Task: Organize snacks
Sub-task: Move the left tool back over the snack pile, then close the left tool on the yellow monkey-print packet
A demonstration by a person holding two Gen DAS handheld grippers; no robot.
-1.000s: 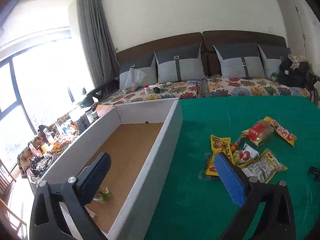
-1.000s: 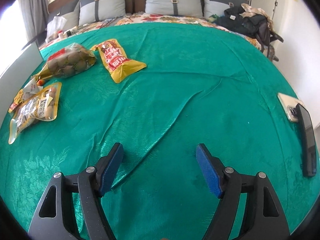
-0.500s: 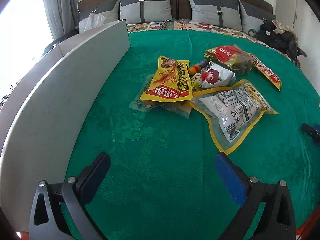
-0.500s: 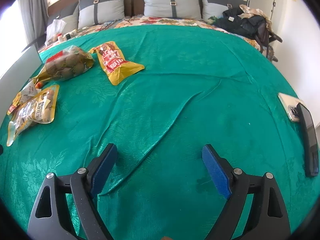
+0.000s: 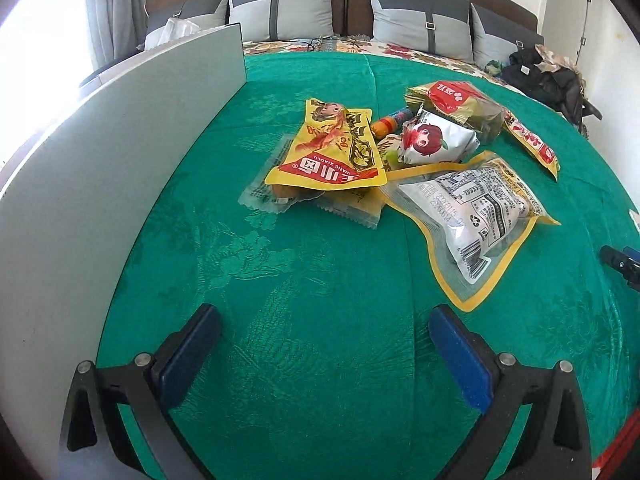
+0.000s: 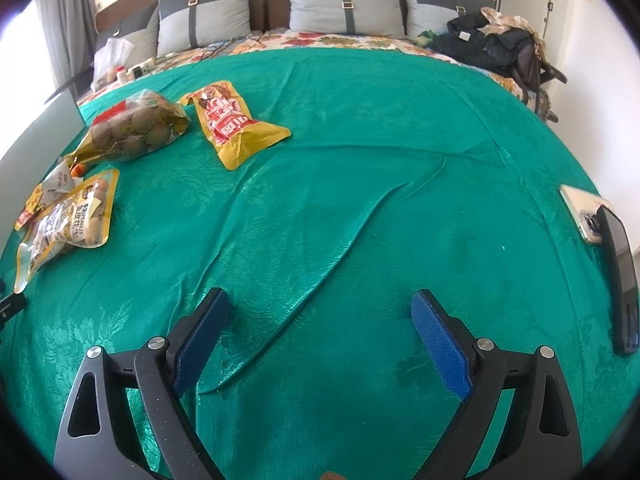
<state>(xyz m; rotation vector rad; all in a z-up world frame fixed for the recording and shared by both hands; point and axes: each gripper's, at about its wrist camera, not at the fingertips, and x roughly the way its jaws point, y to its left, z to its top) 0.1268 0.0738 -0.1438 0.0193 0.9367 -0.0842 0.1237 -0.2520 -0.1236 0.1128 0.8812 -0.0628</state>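
Both grippers hang empty over the green cloth, pointing down at it. The left gripper has its blue pads spread wide with only bare cloth between them, and it faces the heap of snacks just ahead, which suggests it is lining up a pick. The right gripper has just been opening its jaws, nothing between them, and it sits over a wrinkled empty stretch, well apart from any packet. The snacks lie bunched near the grey box, probably so each is a short carry over its wall: a yellow packet on top of clear wrappers, a white bag with a red cartoon face, a peanut bag lying label-side up, a bag of round brown snacks, and a red-and-yellow packet lying a little apart. Two phones rest at the cloth's far right edge, out of the way.
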